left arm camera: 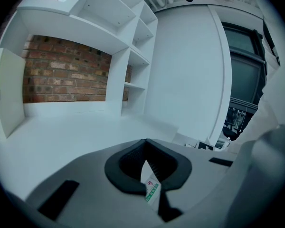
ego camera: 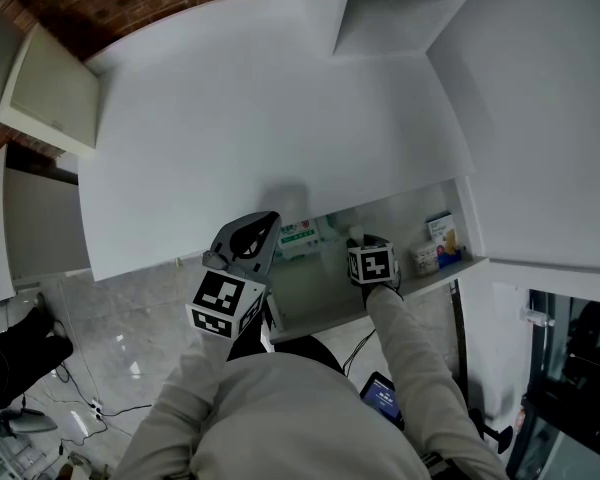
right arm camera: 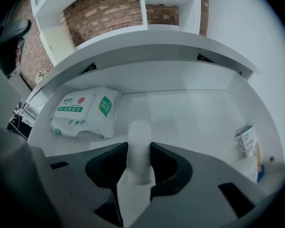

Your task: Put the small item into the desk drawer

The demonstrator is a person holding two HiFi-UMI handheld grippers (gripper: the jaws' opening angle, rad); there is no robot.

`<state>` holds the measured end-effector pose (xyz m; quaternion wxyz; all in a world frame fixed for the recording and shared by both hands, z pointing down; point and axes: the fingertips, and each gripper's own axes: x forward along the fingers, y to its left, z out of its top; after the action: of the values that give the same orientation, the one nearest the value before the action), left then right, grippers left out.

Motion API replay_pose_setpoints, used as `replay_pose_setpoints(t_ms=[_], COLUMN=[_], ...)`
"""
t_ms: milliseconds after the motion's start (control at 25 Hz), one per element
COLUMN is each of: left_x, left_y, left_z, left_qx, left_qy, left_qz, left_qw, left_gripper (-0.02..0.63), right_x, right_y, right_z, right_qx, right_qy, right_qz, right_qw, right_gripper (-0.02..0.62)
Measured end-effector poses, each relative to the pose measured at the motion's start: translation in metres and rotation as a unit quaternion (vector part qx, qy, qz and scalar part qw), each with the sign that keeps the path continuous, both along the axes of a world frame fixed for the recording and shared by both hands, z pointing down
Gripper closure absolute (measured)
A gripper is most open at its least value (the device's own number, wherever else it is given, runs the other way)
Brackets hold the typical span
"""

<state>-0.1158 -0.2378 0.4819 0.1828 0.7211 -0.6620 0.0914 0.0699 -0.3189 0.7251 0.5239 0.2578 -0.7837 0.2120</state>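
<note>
R gripper (right arm camera: 140,152) is clamped on the small item (right arm camera: 139,134): a plain pale-white narrow stick w/ rounded top, upright btwn the pads, no print visible. It hangs over the open desk drawer (right arm camera: 190,110), w/ wipes pack (right arm camera: 83,112) at 10 o'clock and small box (right arm camera: 249,151) at 3. L gripper (left arm camera: 145,141), at R's 9 o'clock in head view, has jaw tips meeting.

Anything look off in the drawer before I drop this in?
Nothing stands out. The wipes pack lies flat at the left of the drawer, the box stands by its right wall, and the white item sits straight in the jaws of the right gripper.
</note>
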Motion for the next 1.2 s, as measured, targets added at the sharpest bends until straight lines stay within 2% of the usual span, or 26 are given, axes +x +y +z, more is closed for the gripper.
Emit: replay_pose_setpoints(t_ms=[520,800,1040,1200], left_x=[-0.003,-0.001,0.004,0.009], left_y=[-0.001,0.001,0.002,0.002], left_z=[0.001,-0.003,-0.007,-0.010], left_qx=[-0.001,0.005,0.013,0.021], left_qy=[0.002,-0.001,0.001,0.003], left_qz=[0.001,0.011,0.021,0.032], left_qw=[1.0000,0.9999,0.9997,0.9993], left_gripper=[0.589,0.589,0.589,0.589], right_x=[-0.001,0.002,-0.004,-0.017], right_y=[0.001,0.001,-0.005,-0.005], right_z=[0.002,-0.002,-0.023,-0.061], right_qx=[-0.003,0.000,0.016,0.040], right_qy=[0.000,-0.002,-0.047,-0.106], right_qz=[-0.001,0.016,0.034,0.048], right_qw=[1.000,1.000,0.998,0.992], right_gripper=[0.425,0.371,0.370,0.371])
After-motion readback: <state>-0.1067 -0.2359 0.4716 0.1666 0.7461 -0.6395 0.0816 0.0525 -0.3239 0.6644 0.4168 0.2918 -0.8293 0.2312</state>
